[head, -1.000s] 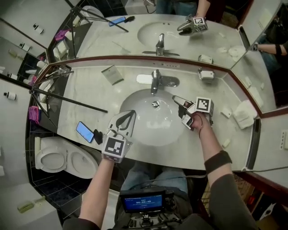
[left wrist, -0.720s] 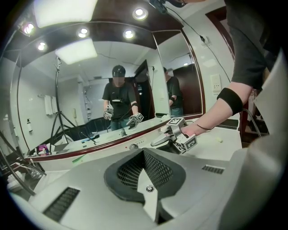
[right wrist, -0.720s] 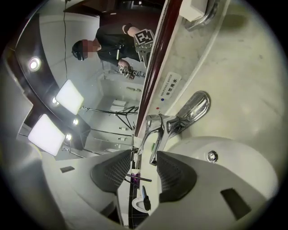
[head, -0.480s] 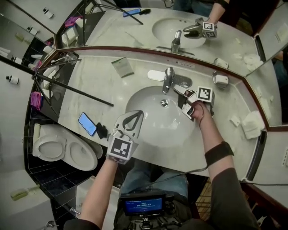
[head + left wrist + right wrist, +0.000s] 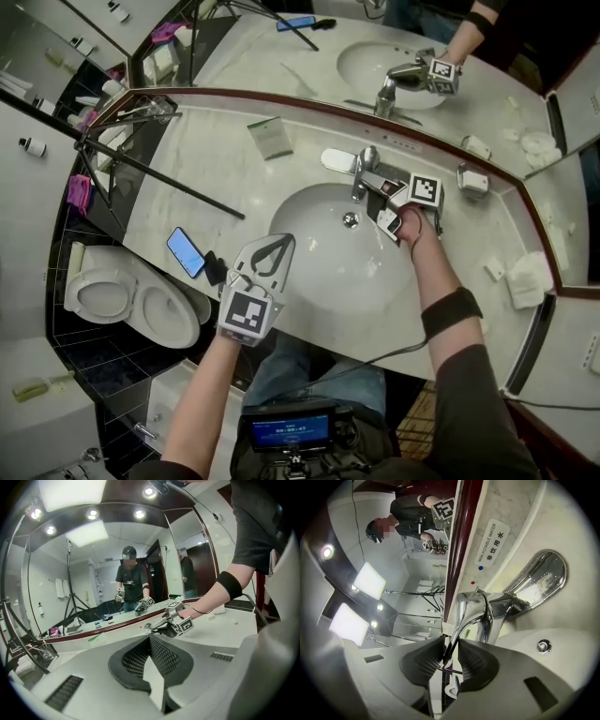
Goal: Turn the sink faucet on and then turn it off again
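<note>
One faucet behind one sink, one phone on the tabletop, two grippers. The right gripper has its fingers clenched on the faucet lever. A second ago it hung over the sink, apart from the faucet. The left gripper stays at the sink's front edge, fingers pressed together and empty.

One faucet, one sink, one phone (blue), one toilet

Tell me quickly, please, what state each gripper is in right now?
Left gripper: closed, holding nothing.
Right gripper: closed on the faucet handle.
</note>
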`<state>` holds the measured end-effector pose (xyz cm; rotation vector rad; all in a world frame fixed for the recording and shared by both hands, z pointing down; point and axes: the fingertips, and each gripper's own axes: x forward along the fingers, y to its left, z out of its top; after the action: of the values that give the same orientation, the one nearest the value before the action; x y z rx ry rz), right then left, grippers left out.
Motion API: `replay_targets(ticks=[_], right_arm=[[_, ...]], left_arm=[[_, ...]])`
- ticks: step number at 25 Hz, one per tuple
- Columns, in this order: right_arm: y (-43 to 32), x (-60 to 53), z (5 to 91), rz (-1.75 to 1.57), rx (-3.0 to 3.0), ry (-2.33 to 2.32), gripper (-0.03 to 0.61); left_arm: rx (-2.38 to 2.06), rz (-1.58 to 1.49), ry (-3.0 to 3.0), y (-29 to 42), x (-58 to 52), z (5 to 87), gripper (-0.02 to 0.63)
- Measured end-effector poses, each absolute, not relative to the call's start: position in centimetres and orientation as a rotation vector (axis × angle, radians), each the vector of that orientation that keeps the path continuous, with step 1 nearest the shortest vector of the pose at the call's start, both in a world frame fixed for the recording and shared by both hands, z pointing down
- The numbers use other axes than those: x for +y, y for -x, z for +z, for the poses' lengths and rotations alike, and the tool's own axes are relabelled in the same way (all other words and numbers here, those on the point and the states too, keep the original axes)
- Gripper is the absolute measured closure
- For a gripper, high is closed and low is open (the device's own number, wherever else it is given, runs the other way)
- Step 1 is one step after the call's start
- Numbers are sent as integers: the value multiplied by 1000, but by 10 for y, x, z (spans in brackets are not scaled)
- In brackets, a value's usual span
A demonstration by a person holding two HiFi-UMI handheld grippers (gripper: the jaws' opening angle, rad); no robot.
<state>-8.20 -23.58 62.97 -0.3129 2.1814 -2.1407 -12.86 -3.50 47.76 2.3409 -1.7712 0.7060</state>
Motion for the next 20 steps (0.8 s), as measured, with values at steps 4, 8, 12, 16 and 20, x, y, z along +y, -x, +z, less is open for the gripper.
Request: replay_targets(ticks=[4, 8, 12, 16, 20], right_arm=[[84, -238, 628, -2184, 2065, 278, 505], [85, -240, 625, -2199, 2018, 278, 498], [85, -242, 625, -2221, 2046, 322, 500], [86, -242, 624, -2253, 2047, 348, 500], [85, -247, 621, -2289, 1997, 377, 500]], left_arm=[[-1798, 717, -2311, 140, -30, 477, 614], [-1809, 715, -2289, 146, -27, 481, 614], [-1803, 721, -2283, 147, -27, 485, 614], [-1804, 715, -2276, 146, -29, 484, 614], [-1807, 708, -2279, 147, -35, 481, 614]])
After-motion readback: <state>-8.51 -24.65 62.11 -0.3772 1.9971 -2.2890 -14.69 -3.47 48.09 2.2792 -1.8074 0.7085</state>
